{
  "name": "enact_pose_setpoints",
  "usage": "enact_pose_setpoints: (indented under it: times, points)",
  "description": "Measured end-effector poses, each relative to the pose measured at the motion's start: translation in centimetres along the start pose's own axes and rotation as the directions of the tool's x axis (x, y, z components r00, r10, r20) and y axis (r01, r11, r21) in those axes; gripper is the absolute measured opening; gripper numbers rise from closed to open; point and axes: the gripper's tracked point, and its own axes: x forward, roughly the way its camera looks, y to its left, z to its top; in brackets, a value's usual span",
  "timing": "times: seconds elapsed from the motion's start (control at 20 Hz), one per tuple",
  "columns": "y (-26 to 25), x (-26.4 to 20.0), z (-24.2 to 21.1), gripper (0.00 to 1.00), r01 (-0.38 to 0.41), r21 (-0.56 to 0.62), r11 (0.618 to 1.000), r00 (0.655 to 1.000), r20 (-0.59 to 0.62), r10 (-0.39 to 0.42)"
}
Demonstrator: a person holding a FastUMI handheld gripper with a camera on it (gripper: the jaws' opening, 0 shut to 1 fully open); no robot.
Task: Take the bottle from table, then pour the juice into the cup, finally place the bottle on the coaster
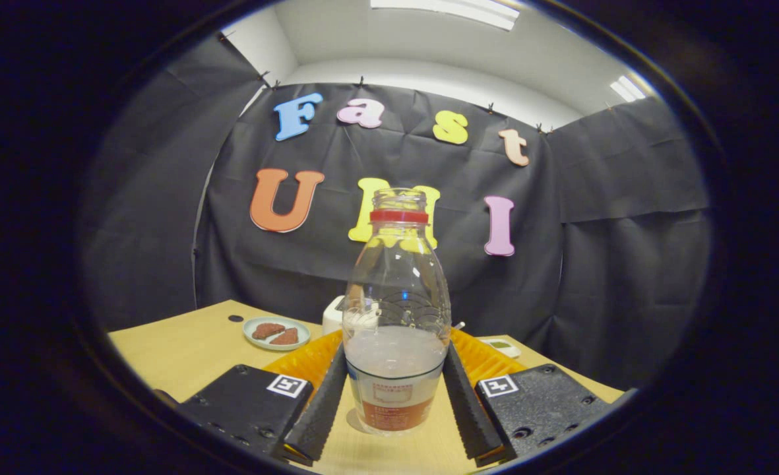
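Note:
A clear plastic bottle (396, 310) with a red neck ring and no cap stands upright on the wooden table (185, 349). Pale juice fills its lower part, above an orange label. My gripper (396, 356) holds it low down: the left finger (323, 409) and the right finger (469, 409) press against its two sides at the level of the juice. Right behind the bottle lies an orange ridged coaster (303, 359), partly hidden by it. A white cup (332, 315) peeks out beyond the coaster, just left of the bottle.
A small pale green plate (277, 332) with two brown pieces sits to the left beyond the fingers. A small white device (502, 346) lies to the right behind the coaster. The table ends at the black cloth wall behind.

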Motion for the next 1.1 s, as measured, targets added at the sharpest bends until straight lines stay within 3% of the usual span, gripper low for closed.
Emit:
enact_pose_setpoints:
  times: [0.35,0.55,1.1]
  points:
    - [0.7,5.2,-4.6,0.81,0.021,-0.017,1.000,0.999,-0.045,-0.022]
    - [2.0,7.6,-7.2,0.81,-0.013,-0.010,1.000,0.997,-0.079,0.012]
    - [1.7,9.8,-11.1,0.81,-0.032,0.041,0.999,0.995,-0.097,0.036]
